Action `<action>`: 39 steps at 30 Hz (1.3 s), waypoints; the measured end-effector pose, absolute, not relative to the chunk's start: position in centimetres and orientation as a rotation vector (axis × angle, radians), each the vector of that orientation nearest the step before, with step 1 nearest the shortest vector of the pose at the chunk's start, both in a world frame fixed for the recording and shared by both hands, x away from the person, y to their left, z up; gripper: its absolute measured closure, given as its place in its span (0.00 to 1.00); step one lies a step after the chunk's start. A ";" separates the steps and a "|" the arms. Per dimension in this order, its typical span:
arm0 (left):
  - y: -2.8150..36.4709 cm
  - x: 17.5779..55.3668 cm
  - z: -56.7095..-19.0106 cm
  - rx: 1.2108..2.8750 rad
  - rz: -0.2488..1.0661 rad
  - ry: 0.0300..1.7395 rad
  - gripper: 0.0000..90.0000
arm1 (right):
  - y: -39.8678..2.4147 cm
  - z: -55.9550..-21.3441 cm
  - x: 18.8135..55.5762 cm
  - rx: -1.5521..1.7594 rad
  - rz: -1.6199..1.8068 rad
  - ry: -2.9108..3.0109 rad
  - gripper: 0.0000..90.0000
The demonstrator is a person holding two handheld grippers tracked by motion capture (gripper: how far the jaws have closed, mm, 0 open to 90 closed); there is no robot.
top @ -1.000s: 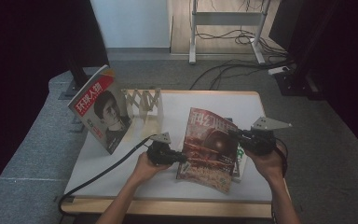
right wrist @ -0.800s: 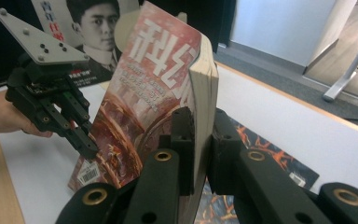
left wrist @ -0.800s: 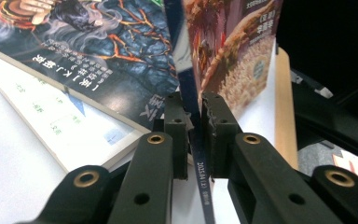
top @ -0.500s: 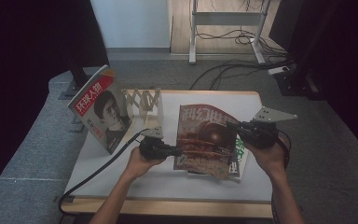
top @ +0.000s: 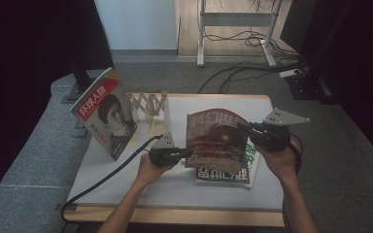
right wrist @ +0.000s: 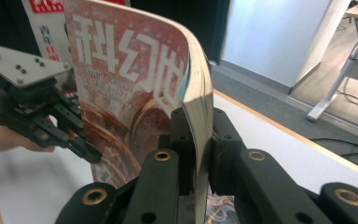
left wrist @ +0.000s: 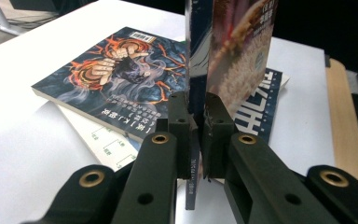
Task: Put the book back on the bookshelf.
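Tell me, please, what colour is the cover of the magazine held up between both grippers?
Reddish-brown with large white characters, seen best in the right gripper view: magazine.

Both tools — left tool [top: 183,154], right tool [top: 245,129] — clamp the upright red magazine [top: 217,141] above the table [top: 126,179].

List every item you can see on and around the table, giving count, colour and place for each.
Red-brown magazine: one, held upright above the table's middle, clamped at both side edges.
Books lying flat: at least two; a dark blue and orange cover on a white one, below the held magazine.
Portrait magazine: one, red and grey, propped at the table's left.
Folding rack: one, pale wood, behind the portrait magazine.
Table: one, white top with wooden edge.
Metal stand: one, grey, on the floor beyond.
Left gripper: black, shut on the magazine's left edge.
Right gripper: black, shut on its right edge.
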State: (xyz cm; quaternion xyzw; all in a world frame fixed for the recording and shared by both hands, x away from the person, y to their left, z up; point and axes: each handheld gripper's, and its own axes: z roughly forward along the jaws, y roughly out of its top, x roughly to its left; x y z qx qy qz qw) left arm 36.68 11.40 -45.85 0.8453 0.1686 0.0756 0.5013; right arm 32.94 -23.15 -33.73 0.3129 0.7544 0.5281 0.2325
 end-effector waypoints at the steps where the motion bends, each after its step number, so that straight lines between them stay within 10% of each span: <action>1: 11.4 36.6 -45.8 2.048 0.185 0.394 0.93 | -23.3 -33.8 33.0 0.862 1.460 2.074 0.89; 39: 10.8 37.5 -37.5 2.015 0.155 0.313 0.85 | -23.3 -33.6 32.9 0.872 1.502 2.089 0.84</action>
